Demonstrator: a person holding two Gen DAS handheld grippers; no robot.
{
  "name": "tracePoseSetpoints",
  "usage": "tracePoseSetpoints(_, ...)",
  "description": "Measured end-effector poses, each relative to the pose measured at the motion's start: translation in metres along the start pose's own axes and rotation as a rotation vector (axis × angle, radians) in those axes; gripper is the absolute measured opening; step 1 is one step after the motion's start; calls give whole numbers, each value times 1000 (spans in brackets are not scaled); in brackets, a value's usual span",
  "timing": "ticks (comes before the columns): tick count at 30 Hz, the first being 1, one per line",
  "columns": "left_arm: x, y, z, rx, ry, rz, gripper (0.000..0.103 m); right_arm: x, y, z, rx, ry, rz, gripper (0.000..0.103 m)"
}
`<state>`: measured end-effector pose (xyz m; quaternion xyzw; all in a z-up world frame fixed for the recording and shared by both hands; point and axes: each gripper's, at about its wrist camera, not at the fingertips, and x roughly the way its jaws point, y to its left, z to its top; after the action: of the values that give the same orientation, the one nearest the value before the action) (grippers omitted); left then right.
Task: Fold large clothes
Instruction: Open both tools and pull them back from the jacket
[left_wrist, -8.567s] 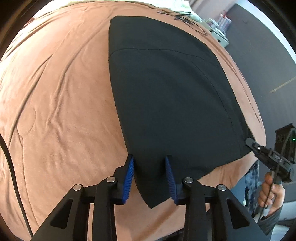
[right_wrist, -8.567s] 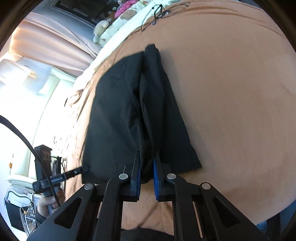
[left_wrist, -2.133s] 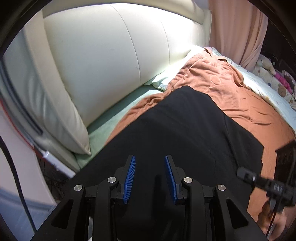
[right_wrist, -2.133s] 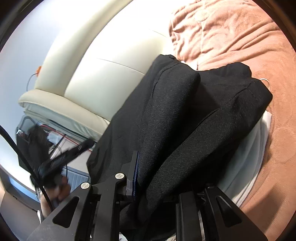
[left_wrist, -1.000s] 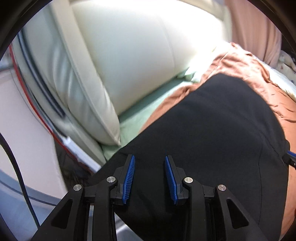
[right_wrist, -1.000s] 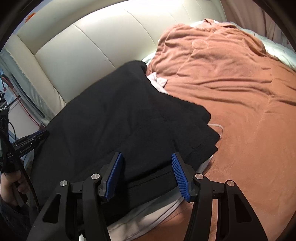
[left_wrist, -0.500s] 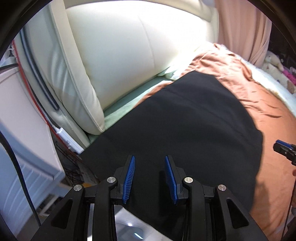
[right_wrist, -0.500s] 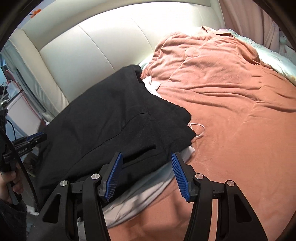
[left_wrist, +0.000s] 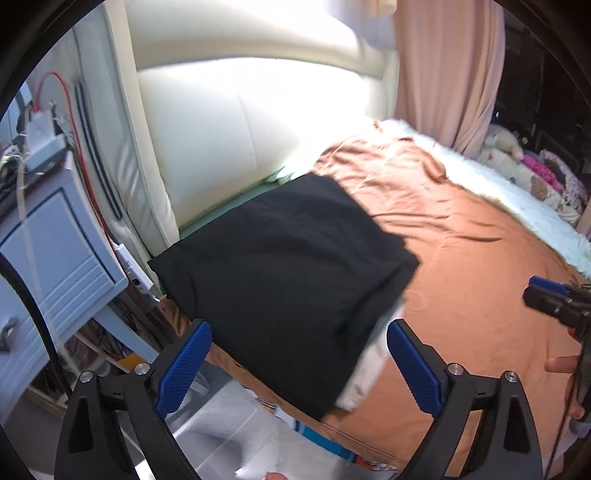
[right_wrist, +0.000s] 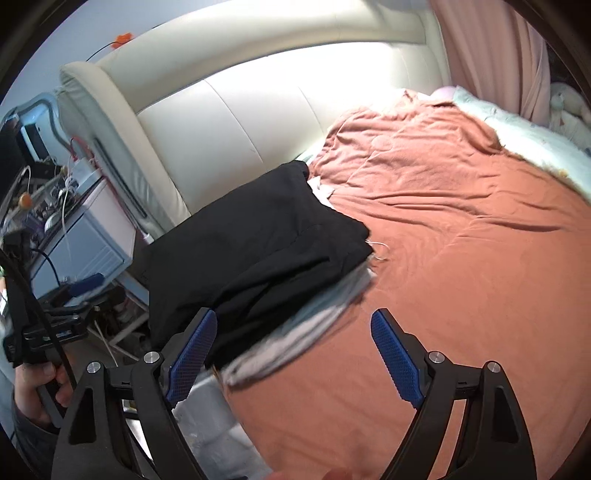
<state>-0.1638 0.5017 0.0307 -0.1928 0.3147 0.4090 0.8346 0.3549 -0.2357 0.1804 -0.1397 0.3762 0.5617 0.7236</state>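
So the folded black fabric garment (left_wrist: 284, 254) sits on a pale folded pile at the corner of the rust-orange bedspread (right_wrist: 461, 229), by the cream headboard. Left gripper (left_wrist: 297, 363) and right gripper (right_wrist: 291, 354) both hang wide open, empty. Looks finished; next, probably another garment.

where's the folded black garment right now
The folded black garment lies on the bed's corner beside the cream headboard, atop a light folded cloth, ahead of both open grippers.
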Motion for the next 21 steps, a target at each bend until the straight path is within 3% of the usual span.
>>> tracePoseSetpoints(2, -21, -11, -10, -15, -29, -26, 103, -25, 7, -13, -18, -15, 16, 90)
tracePoseSetpoints(4, -38, -19, -19, -27, -51, -45, 103, -46, 12, -25, -22, -21, 15, 103)
tracePoseSetpoints(21, -148, -104, -94, 36, -179, -164, 103, -193, 5, -125, 55, -171, -139, 103)
